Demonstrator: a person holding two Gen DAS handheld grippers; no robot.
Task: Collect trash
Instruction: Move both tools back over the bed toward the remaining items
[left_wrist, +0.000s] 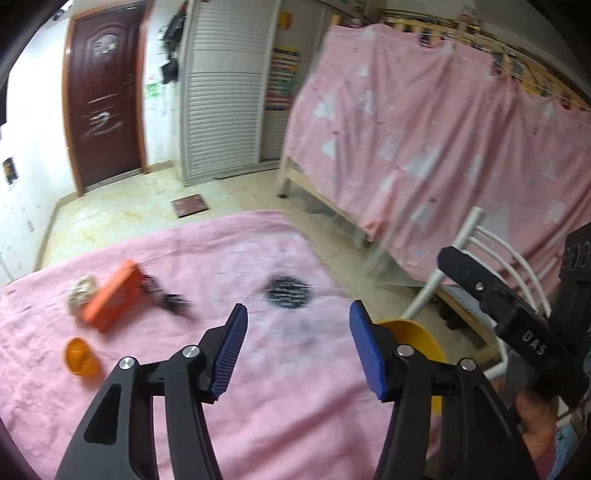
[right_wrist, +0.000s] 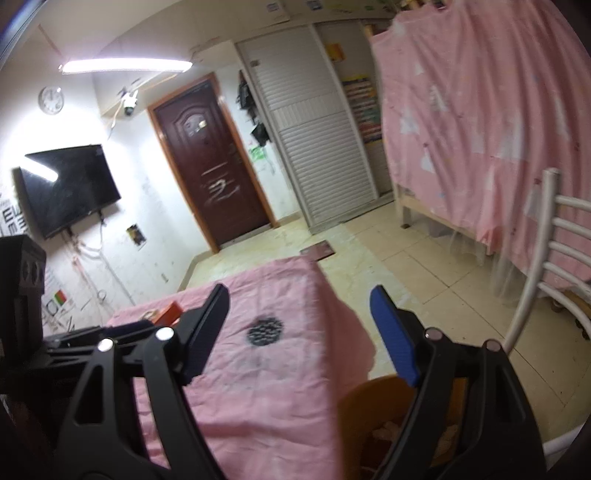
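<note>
Pink-clothed bench fills foreground; trash clustered far left on it.
- Crumpled pale wad: likely light, soft; pinch anywhere. Blurred, material uncertain.
- Orange box: likely stiff, light; grip across narrow sides.
- Black tangled item just beside box: identity unclear.
- Small orange cup: smooth, may slip; take by rim.
- Left claw: spread wide, empty, above cloth.
- Orange bin at bench's right edge, partly hidden behind fingers; contents indistinct.
- Right claw: spread, empty.
</note>
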